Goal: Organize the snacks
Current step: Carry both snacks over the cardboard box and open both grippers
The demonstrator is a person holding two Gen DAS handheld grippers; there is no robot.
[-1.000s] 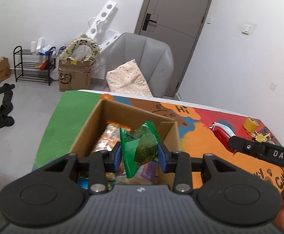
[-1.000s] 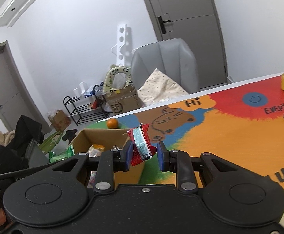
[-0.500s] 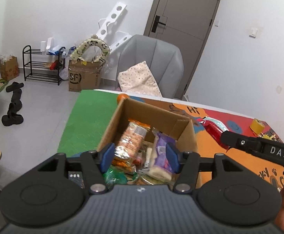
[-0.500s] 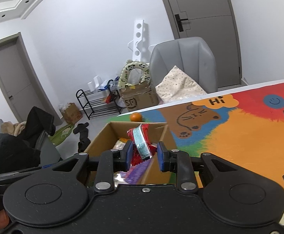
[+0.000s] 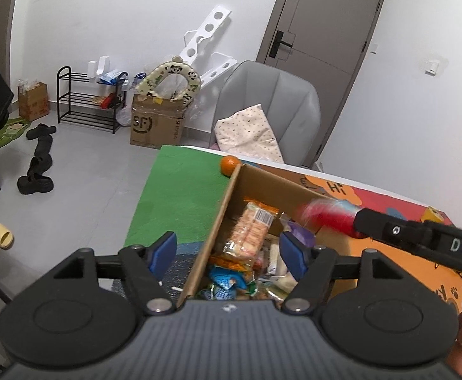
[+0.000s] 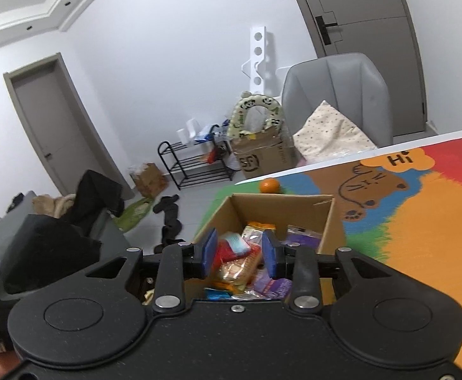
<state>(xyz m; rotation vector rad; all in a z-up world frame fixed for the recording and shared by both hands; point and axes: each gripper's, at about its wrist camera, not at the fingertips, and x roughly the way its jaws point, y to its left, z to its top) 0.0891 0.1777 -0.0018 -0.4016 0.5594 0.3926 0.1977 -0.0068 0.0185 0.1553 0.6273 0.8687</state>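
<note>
Red packet (image 5: 327, 217) motion-blurred

Bright, even indoor light, soft shadows; fisheye bending toward the rims, dark corners; red packet (image 5: 329, 218) motion-blurred at three o'clock

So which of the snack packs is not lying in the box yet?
The red snack pack: it is between the right gripper's opening jaws, above the cardboard box. The cracker pack and purple pack already lie inside.

left gripper (image 5: 227, 251) black, blue pads | right gripper (image 6: 240, 253) black, silver screws, lettering apparently "DAS"
</note>
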